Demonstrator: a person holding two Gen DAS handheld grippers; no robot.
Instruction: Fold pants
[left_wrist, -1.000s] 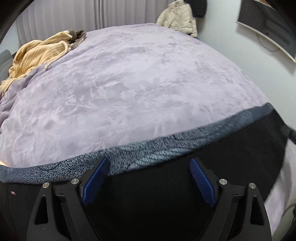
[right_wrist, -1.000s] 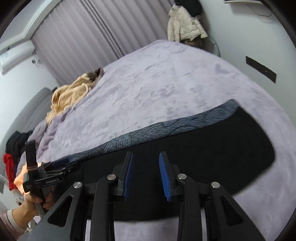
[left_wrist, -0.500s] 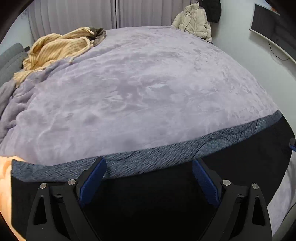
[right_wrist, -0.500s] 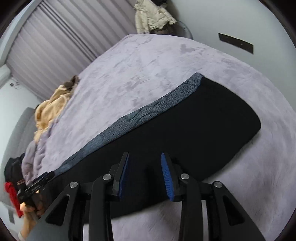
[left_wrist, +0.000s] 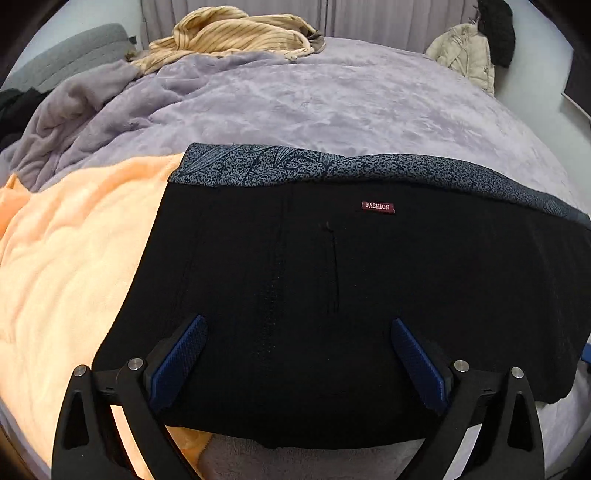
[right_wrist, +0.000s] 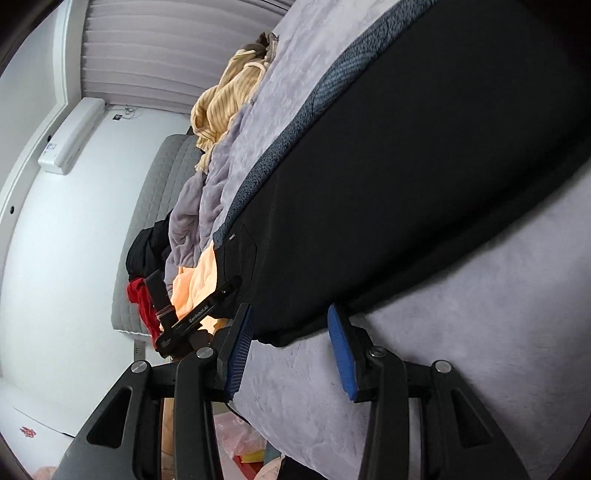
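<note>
Black pants (left_wrist: 332, 288) with a grey patterned side band (left_wrist: 295, 164) and a red "FASHION" label (left_wrist: 377, 206) lie flat on the purple bed cover (left_wrist: 332, 99). My left gripper (left_wrist: 297, 332) is open, wide apart, over the waist end of the pants, holding nothing. In the right wrist view the pants (right_wrist: 406, 177) stretch away up the tilted frame. My right gripper (right_wrist: 290, 334) is open at the near edge of the pants, with the cloth edge between the blue pads (right_wrist: 341, 354). The left gripper (right_wrist: 199, 314) shows there at the waist end.
An orange blanket (left_wrist: 74, 266) lies under the waist end, left. A yellow striped garment (left_wrist: 229, 33) lies at the far side of the bed. A beige jacket (left_wrist: 465, 55) hangs at the back right. Red and black clothes (right_wrist: 142, 280) sit by the grey headboard (right_wrist: 147, 229).
My left gripper has swung left toward the waist end, bringing the label and orange blanket into view. My right gripper has dropped, rolled sideways and opened wider at the pants' near edge.
</note>
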